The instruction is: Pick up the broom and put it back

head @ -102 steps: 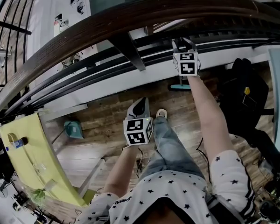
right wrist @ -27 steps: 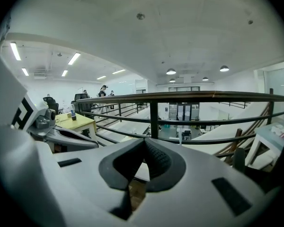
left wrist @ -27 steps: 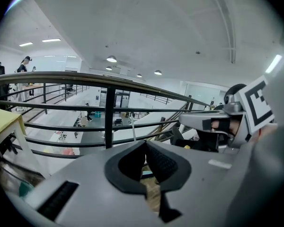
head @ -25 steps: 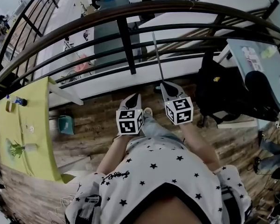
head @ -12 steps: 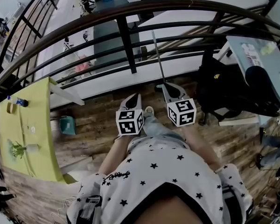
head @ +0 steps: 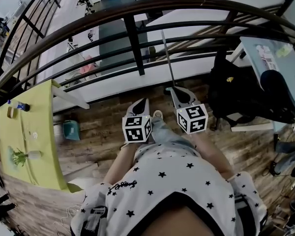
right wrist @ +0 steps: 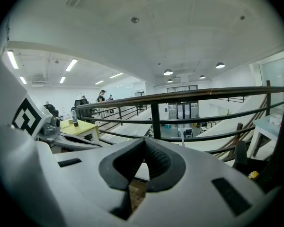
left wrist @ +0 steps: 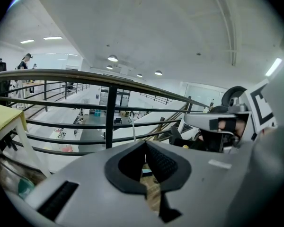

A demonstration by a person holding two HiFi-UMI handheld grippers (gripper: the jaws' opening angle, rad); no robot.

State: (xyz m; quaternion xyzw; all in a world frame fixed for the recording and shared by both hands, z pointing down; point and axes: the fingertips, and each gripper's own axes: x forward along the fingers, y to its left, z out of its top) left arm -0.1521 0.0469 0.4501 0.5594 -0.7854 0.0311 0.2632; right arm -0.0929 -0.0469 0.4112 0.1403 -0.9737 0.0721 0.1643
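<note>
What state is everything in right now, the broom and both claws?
Thin grey-handled broom: upright, propped at the black metal railing, in neither claw.
Left claw: shut, empty.
Right claw: shut, empty.
Blue-capped plastic bottle: upright on the yellow table.

The grey left gripper (left wrist: 145, 144), jaws closed on nothing, faces a dark metal railing (left wrist: 109, 109) beside the right gripper (left wrist: 189, 120).
</note>
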